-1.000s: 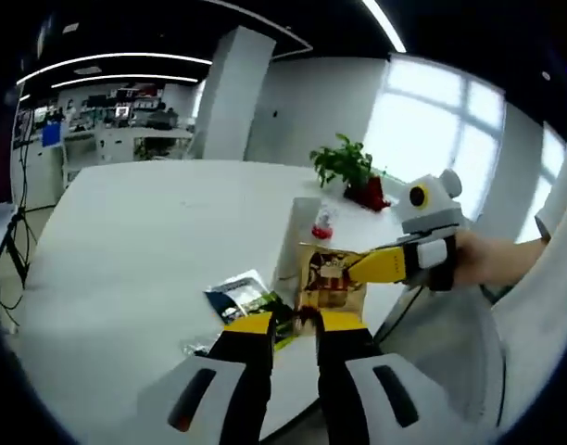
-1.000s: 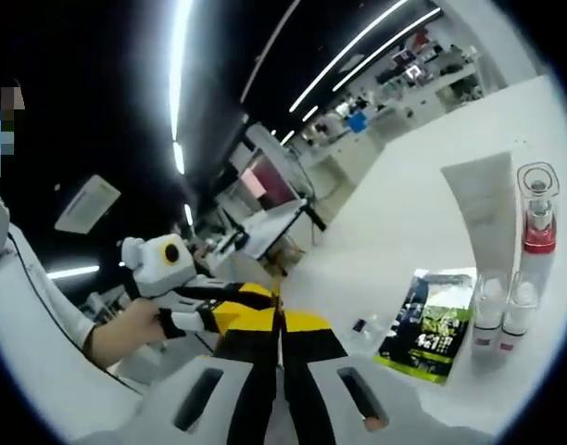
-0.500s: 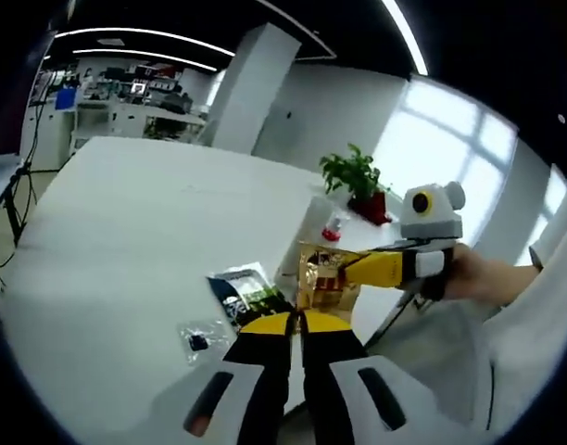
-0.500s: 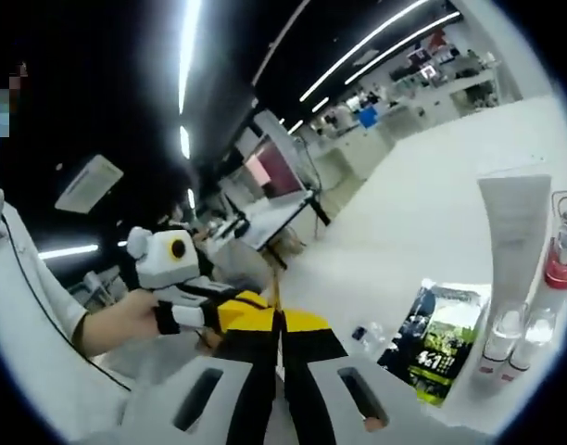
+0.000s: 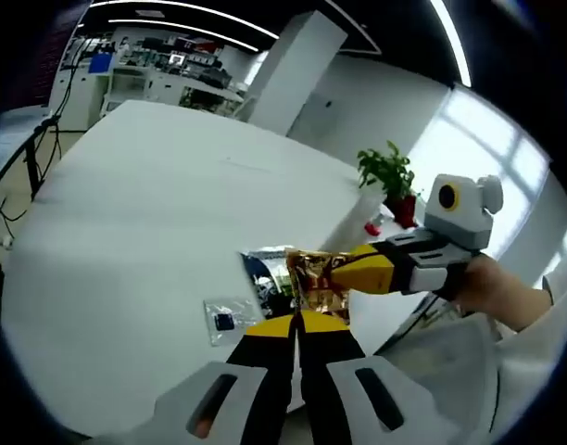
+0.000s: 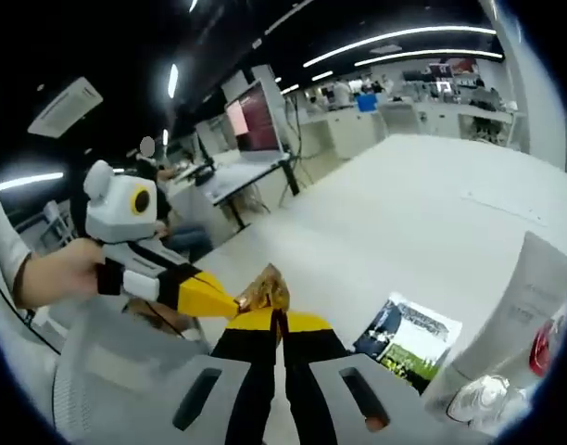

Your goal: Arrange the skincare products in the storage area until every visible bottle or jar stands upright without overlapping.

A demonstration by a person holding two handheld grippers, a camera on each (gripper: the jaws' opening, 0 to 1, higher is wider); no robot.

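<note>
A crinkled gold sachet point(image 5: 316, 283) hangs above the white table point(image 5: 144, 213), gripped from two sides. My left gripper point(image 5: 298, 323) is shut on its lower edge. The right gripper point(image 5: 362, 271) reaches in from the right, its yellow jaws closed on the sachet's side, with a hand behind it. In the right gripper view my right gripper point(image 6: 279, 319) is shut on the gold sachet point(image 6: 265, 289), and the left gripper point(image 6: 202, 293) pinches it from the left. A white tube point(image 6: 534, 292) stands upright with small clear bottles point(image 6: 478, 400) beside it.
A dark green sachet point(image 5: 262, 274) lies flat on the table, also the green sachet point(image 6: 409, 338) near the tube. A small clear packet point(image 5: 224, 320) lies near the table edge. A potted plant point(image 5: 391, 172) stands at the far side. Desks and screens fill the background.
My left gripper, open around the gold sachet one second ago, has shut on it. Both cameras have swung, so the table and tube sit differently in view.
</note>
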